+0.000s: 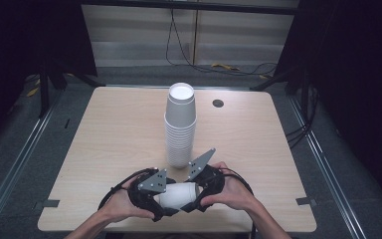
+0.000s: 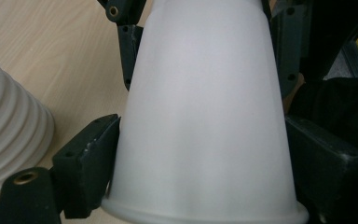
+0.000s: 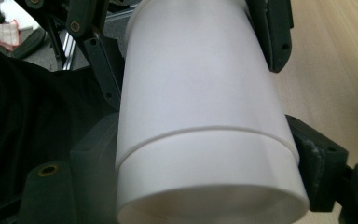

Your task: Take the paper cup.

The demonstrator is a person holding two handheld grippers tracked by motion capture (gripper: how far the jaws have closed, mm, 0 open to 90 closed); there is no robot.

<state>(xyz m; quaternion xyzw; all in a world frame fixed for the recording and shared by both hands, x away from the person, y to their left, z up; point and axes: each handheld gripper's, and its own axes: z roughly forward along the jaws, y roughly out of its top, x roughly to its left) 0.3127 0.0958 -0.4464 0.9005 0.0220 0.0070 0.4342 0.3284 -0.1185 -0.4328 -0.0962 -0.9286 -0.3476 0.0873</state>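
A white paper cup point(image 1: 179, 195) lies on its side near the table's front edge, held between both grippers. My left gripper point(image 1: 165, 199) is shut on its rim end, and in the left gripper view the cup point(image 2: 205, 116) tapers away between the black pads point(image 2: 93, 158). My right gripper point(image 1: 198, 193) is shut on the other end, where the cup point(image 3: 200, 93) shows a stepped seam running round it, between its pads point(image 3: 319, 163). A tall stack of white cups point(image 1: 180, 124) stands upright just behind the grippers, with its ribbed side point(image 2: 9, 135) in the left gripper view.
The wooden table point(image 1: 104, 129) has a round black grommet point(image 1: 218, 103) at the back right. Cables lie on the grey floor behind it, and dark curtains hang on both sides. Metal rails run along the floor to the left and right.
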